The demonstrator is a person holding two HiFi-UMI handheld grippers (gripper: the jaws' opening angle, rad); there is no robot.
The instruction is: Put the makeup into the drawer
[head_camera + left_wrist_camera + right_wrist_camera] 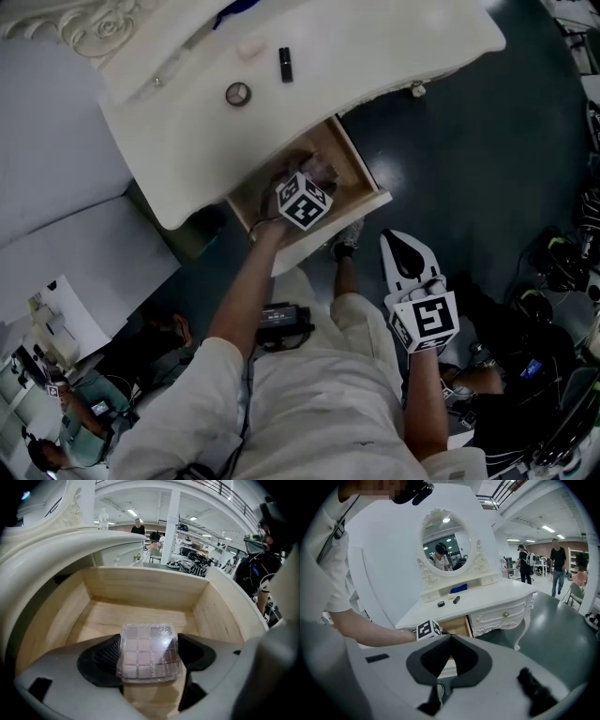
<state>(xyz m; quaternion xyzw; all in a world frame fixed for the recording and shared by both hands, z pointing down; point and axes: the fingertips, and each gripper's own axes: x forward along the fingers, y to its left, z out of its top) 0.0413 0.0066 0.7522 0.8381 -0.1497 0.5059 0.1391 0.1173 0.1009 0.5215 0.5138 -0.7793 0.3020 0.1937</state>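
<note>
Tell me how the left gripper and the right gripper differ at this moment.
The left gripper's jaws stand wide, clamped on an eyeshadow palette; the right gripper's jaws are closed with nothing between them. The left gripper reaches down into the open wooden drawer; the right gripper hangs clear of the vanity, over the dark floor. Both are white, hand-held two-jaw tools.

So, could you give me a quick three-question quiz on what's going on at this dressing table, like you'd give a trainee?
1. True or false: the left tongs grip an eyeshadow palette in the open drawer.
2. The right tongs are: A open, B shut and empty, C holding a lipstick.
3. What colour is the small tube lying on the dresser top?
Key: 1 true; 2 B; 3 black.
</note>
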